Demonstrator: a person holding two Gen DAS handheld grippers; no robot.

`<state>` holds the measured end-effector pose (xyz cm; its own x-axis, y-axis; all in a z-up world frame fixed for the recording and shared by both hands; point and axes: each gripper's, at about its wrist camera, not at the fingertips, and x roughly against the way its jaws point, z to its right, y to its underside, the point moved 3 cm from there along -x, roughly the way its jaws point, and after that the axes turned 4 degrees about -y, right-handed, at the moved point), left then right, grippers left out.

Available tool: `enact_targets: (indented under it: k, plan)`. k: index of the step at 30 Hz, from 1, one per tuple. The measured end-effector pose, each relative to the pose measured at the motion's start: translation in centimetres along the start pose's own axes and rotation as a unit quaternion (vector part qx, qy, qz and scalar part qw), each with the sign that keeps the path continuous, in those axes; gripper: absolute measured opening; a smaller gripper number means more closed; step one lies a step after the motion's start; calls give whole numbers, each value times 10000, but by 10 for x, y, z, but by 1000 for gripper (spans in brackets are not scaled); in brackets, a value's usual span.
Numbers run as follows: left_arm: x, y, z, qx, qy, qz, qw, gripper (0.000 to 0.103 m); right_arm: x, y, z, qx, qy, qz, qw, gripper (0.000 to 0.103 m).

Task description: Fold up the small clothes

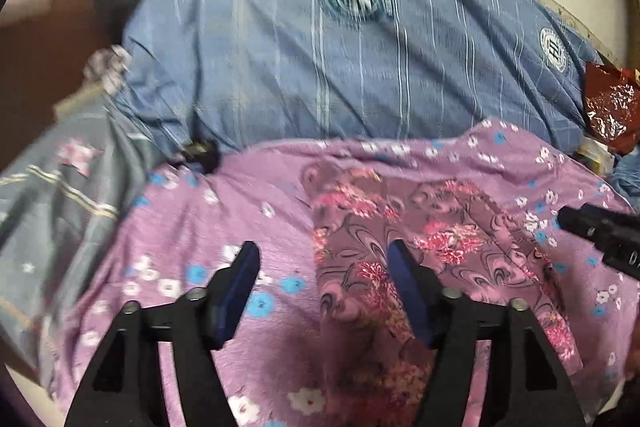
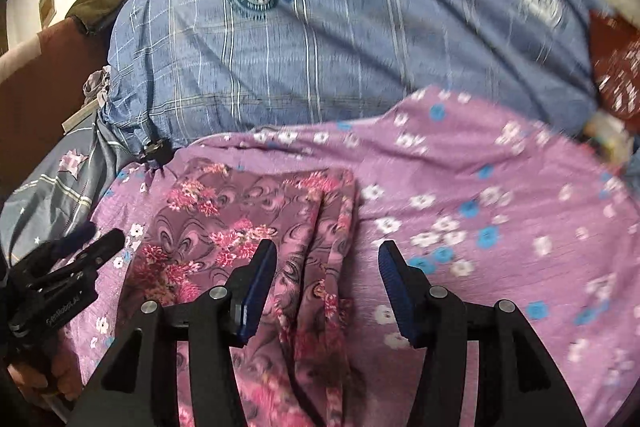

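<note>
Mauve floral garment (image 2: 256, 227) lies lengthwise toward the pillow; both grippers open, empty.

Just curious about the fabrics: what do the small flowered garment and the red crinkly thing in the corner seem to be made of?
Flowered garment: thin, soft woven cloth, matte, judging by its limp folds. Red wrapper: probably foil or plastic film; it is crumpled and glints.

The left hand-held gripper (image 1: 322, 263) pointed downward with its jaws apart and nothing pinched between the blue pads (image 1: 244, 279). The right hand-held gripper (image 2: 326, 263) was angled down likewise, jaws parted and empty. Each showed at the edge of the other's view.
</note>
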<state>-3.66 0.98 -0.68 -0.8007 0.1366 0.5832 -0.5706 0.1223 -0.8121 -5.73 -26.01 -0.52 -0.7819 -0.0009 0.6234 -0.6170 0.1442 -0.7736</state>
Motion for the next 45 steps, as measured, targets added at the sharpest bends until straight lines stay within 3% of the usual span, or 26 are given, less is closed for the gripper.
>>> enact_targets:
  k: [6, 11, 18, 28, 35, 40, 45]
  plan:
    - [62, 6, 2, 193, -188, 35, 9996, 73, 51, 1, -8, -95, 324, 241, 9991, 55]
    - [139, 1, -2, 64, -498, 559, 9972, 78, 102, -5, -18, -10, 534, 574, 9969, 55]
    - [253, 8, 3, -42, -637, 1236, 9903, 86, 179, -9, -38, 111, 640, 1068, 9922, 60]
    - [363, 54, 12, -165, -863, 1815, 9795, 95, 253, 12, -60, 232, 614, 1384, 9882, 64]
    - [413, 83, 18, -242, -859, 2041, 9749, 102, 289, 26, -76, 411, 789, 1590, 9833, 68]
    - [422, 94, 14, -230, -863, 1962, 9765, 102, 302, 32, -83, 425, 855, 1665, 9814, 70]
    - [413, 81, -7, -74, -858, 1851, 9789, 102, 308, 35, -88, 431, 834, 1662, 9816, 70]
